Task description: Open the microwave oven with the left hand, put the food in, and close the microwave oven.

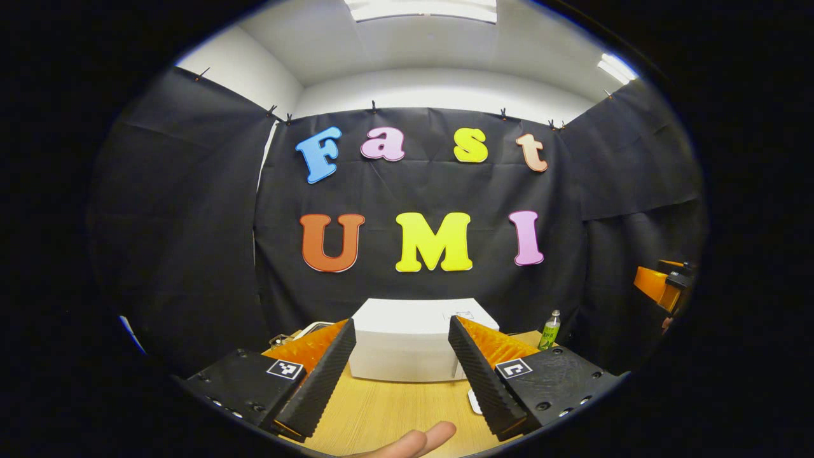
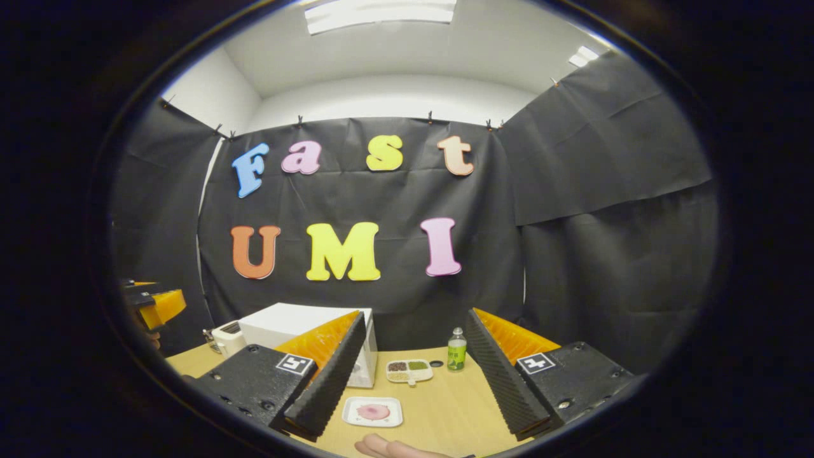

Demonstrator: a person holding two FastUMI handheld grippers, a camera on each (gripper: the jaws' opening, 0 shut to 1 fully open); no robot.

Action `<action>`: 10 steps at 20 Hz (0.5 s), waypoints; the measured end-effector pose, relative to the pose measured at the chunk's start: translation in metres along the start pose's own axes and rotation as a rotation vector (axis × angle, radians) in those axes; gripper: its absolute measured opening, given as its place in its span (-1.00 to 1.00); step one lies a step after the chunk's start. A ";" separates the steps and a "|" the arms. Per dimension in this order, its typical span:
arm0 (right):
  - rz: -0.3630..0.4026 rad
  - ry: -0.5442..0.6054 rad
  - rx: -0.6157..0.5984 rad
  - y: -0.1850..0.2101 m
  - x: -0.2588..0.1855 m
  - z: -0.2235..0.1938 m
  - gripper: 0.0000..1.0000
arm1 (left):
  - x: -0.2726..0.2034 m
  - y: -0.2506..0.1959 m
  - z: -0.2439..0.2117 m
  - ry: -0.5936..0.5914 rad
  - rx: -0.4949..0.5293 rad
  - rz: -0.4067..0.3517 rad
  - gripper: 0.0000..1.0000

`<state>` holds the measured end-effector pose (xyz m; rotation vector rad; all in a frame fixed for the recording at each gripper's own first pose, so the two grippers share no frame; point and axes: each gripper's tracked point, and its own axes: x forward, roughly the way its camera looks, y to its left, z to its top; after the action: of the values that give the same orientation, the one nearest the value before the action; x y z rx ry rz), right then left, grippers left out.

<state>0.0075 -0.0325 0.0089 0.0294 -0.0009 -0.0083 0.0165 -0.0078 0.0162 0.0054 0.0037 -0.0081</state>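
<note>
Tongs (image 2: 413, 375) agape; bottle (image 2: 456, 350) beyond plate (image 2: 373, 411)

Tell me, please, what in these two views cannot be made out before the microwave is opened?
- Microwave door and handle: in the left gripper view the left gripper's fingers cover both front corners; in the right gripper view a finger hides its front.
- Divided dish contents: too small to identify.
- Bottle label: too small.
- Appliance behind the microwave: partly hidden.
- Food on the plate: pink, type unclear.
</note>
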 end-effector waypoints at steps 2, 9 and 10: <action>-0.008 -0.016 -0.002 -0.006 0.002 0.006 0.86 | 0.006 -0.003 0.003 -0.005 -0.002 -0.003 0.87; -0.012 -0.073 -0.008 -0.020 0.002 0.023 1.00 | 0.053 -0.027 -0.014 0.002 -0.028 -0.027 0.87; -0.012 -0.075 -0.010 -0.022 0.003 0.022 1.00 | 0.062 -0.039 -0.024 0.023 -0.037 -0.054 0.87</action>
<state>0.0101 -0.0551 0.0305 0.0186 -0.0758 -0.0212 0.0782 -0.0470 -0.0087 -0.0321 0.0269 -0.0618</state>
